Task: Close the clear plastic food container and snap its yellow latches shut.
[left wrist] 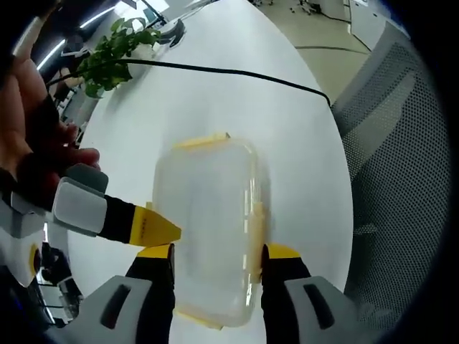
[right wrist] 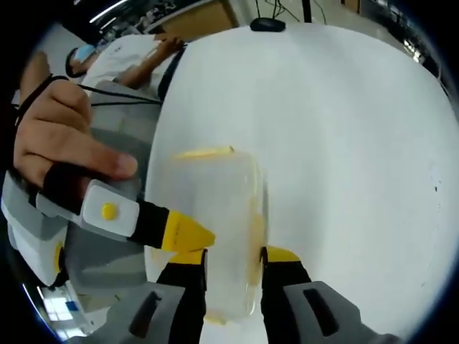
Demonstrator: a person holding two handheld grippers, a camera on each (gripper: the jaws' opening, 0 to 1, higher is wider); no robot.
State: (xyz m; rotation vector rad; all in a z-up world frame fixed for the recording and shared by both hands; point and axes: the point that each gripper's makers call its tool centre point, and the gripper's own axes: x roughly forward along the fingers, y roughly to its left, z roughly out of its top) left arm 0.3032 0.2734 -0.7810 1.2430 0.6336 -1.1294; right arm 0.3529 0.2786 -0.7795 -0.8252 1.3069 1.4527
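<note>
Lighting: bright, even, overhead; ceiling strip lights (left wrist: 100,16) upper left. White table (left wrist: 301,143) washed out by glare. Shadows faint. Focus slightly soft. Strong fisheye bending at frame edges.

This looks like an open office. A large white counter (left wrist: 287,136) with a rounded edge stands on a pale hard floor (left wrist: 323,29), and a grey mesh office chair (left wrist: 401,165) sits just beside its edge. A leafy green plant (left wrist: 111,54) stands near the counter's far edge, with a black cable (left wrist: 237,72) running across the top. Long ceiling light strips (left wrist: 100,16) glow overhead. In the right gripper view a person in a white shirt (right wrist: 133,54) sits beyond the counter's edge.
</note>
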